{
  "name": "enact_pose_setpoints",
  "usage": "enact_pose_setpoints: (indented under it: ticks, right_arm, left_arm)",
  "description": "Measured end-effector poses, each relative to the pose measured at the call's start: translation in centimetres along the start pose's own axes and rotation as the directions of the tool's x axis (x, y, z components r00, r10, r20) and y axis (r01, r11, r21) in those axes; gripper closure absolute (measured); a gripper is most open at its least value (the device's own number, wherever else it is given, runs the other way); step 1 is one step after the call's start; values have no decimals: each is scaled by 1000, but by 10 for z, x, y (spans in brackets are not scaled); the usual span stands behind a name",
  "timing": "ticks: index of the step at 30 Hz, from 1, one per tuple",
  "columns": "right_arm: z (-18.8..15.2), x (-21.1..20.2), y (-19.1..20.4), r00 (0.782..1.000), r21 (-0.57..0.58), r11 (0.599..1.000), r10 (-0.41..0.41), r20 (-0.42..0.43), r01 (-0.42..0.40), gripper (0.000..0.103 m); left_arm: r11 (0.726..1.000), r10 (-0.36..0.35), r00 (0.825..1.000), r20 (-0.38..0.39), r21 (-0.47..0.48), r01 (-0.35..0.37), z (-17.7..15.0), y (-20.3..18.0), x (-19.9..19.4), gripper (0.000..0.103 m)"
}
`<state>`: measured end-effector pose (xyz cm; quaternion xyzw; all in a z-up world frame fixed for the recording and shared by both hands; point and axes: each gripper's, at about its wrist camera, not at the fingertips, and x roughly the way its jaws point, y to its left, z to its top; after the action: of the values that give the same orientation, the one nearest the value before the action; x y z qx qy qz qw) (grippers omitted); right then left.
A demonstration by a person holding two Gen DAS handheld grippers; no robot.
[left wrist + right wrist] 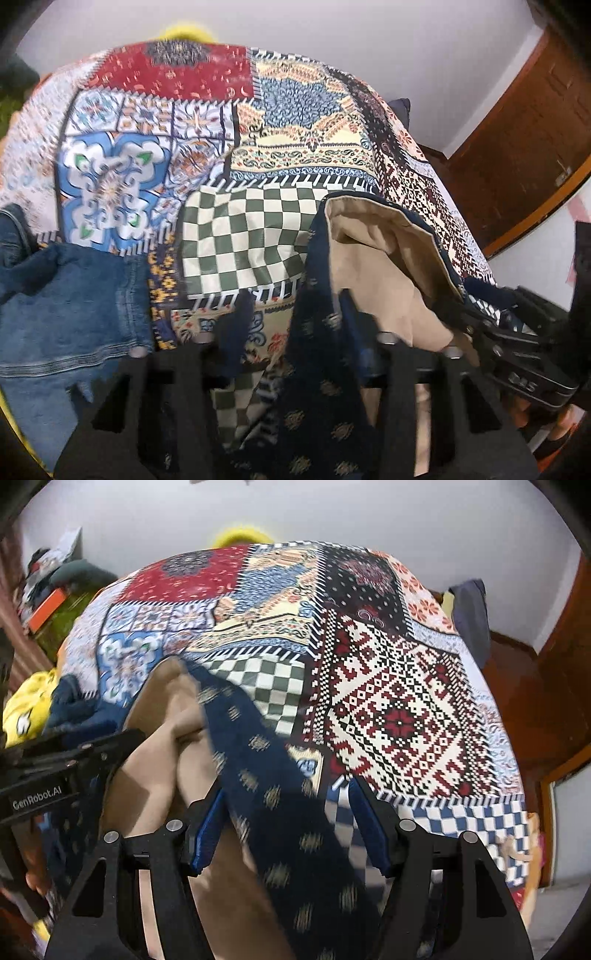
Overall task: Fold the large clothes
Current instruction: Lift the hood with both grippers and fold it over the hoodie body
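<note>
You're holding the navy tan-lined garment (280, 812) loosely btwn the half-open right gripper (288, 827) pads, left gripper (295, 332) grip unclear w/ blur, so fabric's risking slipping out.

"GenRobot.AI" stands in white on the left gripper's (37, 775) black body.

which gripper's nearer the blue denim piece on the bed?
Left. The denim piece lies right beside the left gripper, at its own left side. The right gripper works on the navy patterned garment further off.
</note>
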<state>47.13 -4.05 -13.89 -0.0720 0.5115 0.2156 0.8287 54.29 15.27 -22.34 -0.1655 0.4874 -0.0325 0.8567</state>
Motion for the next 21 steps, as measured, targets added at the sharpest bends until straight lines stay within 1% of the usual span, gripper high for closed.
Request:
enact_pose_setpoints:
  ticks: [1,2,3,4,6,9,13,18,21]
  right_arm:
    - [3,5,-1,1000,6,1000,1,-15,-1,73]
    - [3,9,-2,999,12,1000,3,-33,-3,81]
    - [2,11,-4,999,13,1000,7,-44,-7,88]
    - [0,9,-4,999,11,1000,13,-38,-13,93]
    - [-7,-7,-5,1000,3,1000,25,5,-25,93]
    - [-18,-37,-4,998,-20,999,42,54,-41,93]
    - [-39,-93,-2,988,-44,995,92,124,-87,94]
    - [-76,-153,0,970,-70,987,156,188,-145,94]
    - [-103,-175,0,963,-80,982,185,197,-173,94]
  left_arm:
    - [1000,-7,1000,-10,5,7,0,-1,4,83]
    - [1000,-11,1000,-14,9,11,0,-3,6,92]
    - [999,-33,999,-6,19,33,-2,-6,4,93]
    - [998,-51,999,4,37,50,-5,-9,-1,94]
    - [995,-51,998,35,86,48,-12,-17,-17,95]
    - [985,-70,995,76,162,57,-23,-32,-50,96]
    - [969,-100,987,129,239,67,-43,-54,-102,96]
    - [947,-116,981,153,316,62,-77,-81,-155,96]
    - [936,-134,980,147,343,77,-99,-92,-173,96]
